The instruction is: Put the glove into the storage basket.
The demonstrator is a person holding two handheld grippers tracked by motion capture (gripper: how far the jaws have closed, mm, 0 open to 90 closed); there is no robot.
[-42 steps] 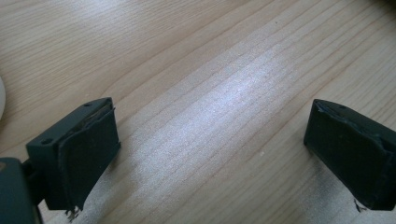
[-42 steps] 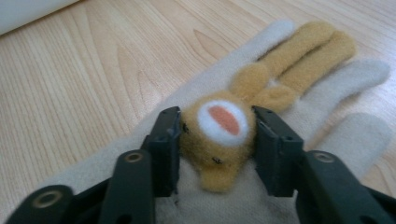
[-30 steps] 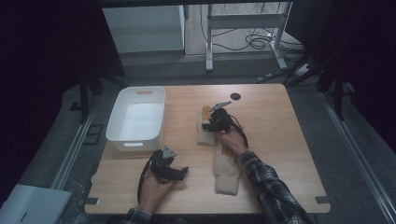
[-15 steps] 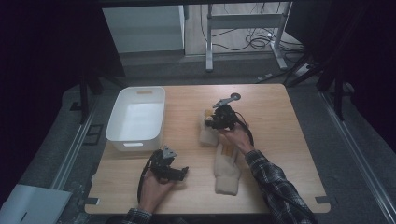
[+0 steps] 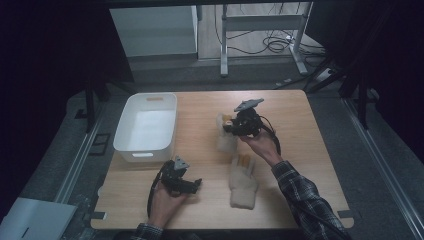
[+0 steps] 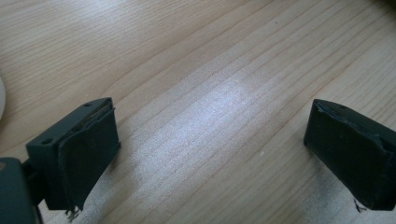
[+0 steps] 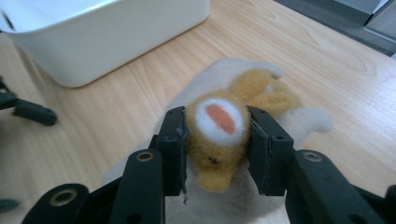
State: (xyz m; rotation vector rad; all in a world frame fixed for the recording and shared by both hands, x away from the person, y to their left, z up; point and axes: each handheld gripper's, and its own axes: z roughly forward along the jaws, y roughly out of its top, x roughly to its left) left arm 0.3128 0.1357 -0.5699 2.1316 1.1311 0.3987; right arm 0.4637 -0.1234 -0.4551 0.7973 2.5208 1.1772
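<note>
A cream fuzzy mitt (image 5: 225,141) with a tan plush animal head (image 7: 218,140) lies partly raised at the table's middle. My right gripper (image 5: 230,126) (image 7: 217,122) is shut on that head, one jaw on each side of it. A second cream mitt (image 5: 243,184) lies flat nearer the front edge, beside the person's right forearm. My left gripper (image 5: 195,184) (image 6: 210,144) rests low near the front left with its jaws wide open over bare wood, nothing between them.
A white plastic bin (image 5: 145,127) (image 7: 93,32), with nothing in it, stands at the table's left. The wooden table (image 5: 300,130) has bare room at its right and back. The left gripper (image 7: 28,112) shows far off in the right gripper view.
My right gripper has risen a little and shifted back and right with the plush head in its jaws. The left gripper has stayed put.
</note>
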